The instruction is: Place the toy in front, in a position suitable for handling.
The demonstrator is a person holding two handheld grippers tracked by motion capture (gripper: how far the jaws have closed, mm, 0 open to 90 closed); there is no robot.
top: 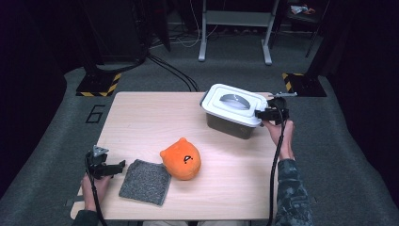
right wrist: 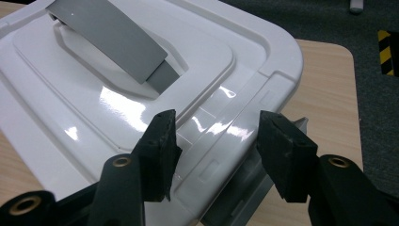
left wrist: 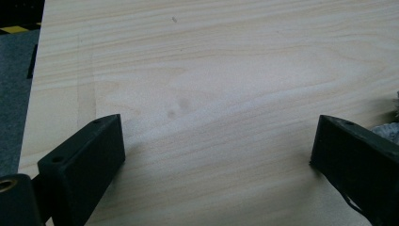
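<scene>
Right gripper view: the right tool (right wrist: 214,141), jaws part-closed, straddles the rim of the white bin lid (right wrist: 141,94); contact unclear. Left tool (left wrist: 216,155) gapes wide over bare desk (left wrist: 211,70), holding nothing.

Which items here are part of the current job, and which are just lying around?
In play:
- white lid of the storage box; its edge sits between the right gripper jaws

Lying about:
- orange plush toy
- grey cloth
- left gripper, open over bare table
</scene>
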